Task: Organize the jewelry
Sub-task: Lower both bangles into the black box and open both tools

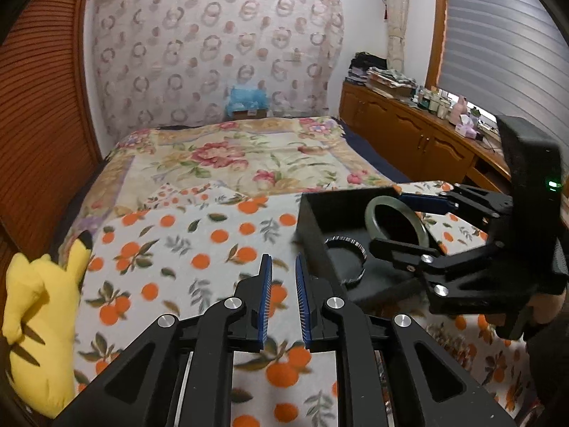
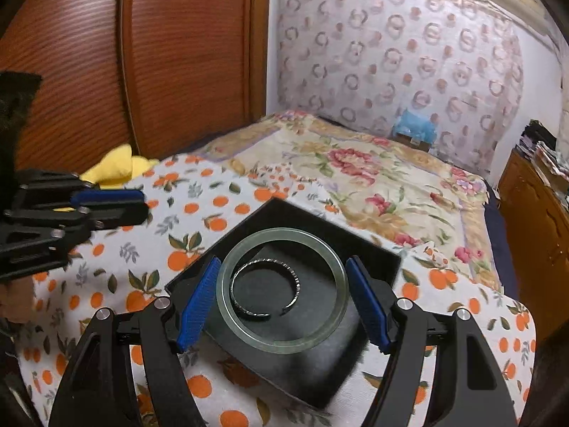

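The bangle (image 2: 281, 290) looks like smooth, glossy, translucent pale-green stone; inside its ring lies a bracelet (image 2: 265, 290) of shiny, ridged metal. The box (image 2: 295, 219) is matt black with a soft, felt-like lining. At 9 and 3 o'clock of the bangle, the fingers (image 2: 199, 302) carry rough blue ribbed pads on matt black plastic. The blanket (image 1: 185, 249) is soft printed cloth. The toy (image 1: 39, 320) is yellow plush

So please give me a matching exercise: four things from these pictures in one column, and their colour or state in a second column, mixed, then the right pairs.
1. jade bangle
2. silver cuff bracelet
3. plush toy
4. left gripper

A. yellow, on the blanket
B. lying on the box floor
C. held between blue pads
D. holding nothing

Pairs: 1-C, 2-B, 3-A, 4-D
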Demonstrator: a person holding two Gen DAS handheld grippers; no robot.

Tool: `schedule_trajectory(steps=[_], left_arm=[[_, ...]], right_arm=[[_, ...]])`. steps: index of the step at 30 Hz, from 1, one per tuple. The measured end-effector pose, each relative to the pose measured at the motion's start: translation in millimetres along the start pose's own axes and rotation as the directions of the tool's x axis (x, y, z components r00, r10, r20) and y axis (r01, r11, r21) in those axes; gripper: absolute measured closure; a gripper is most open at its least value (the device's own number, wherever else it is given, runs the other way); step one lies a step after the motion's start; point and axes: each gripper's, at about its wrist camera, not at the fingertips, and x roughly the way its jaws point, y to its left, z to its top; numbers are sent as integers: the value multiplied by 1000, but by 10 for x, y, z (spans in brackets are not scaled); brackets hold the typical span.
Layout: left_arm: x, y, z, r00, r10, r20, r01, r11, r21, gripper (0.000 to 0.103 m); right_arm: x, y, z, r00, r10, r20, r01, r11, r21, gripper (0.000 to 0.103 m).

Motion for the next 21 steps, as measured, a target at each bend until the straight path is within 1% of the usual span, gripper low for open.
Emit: schedule_trajectory(steps=[4, 8, 12, 15, 17, 21], left_arm=[[-41, 57, -118, 1000, -2, -11, 2, 1000, -8, 90], [-115, 47, -236, 1000, -11, -13, 11, 1000, -5, 90], [-179, 13, -350, 1000, -22, -14, 22, 1000, -5, 84], [-225, -21, -411, 1000, -25, -15, 25, 1000, 1, 84], [-255, -43, -449, 1000, -22, -15, 22, 1000, 3, 84], [-334, -77, -537, 999, -33, -12, 33, 999, 4, 83]], right_arm=[[122, 19, -32, 999, -17, -35, 17, 1000, 10, 28], [149, -7, -34, 999, -21, -42, 21, 1000, 19, 28], [156, 10, -41, 998, -26, -49, 26, 1000, 15, 28], [128, 32, -52, 998, -35, -49, 36, 999, 11, 28], [65, 43, -62, 998, -47, -40, 47, 999, 11, 28], [-230, 61, -119, 999, -38, 2, 38, 999, 24, 28]])
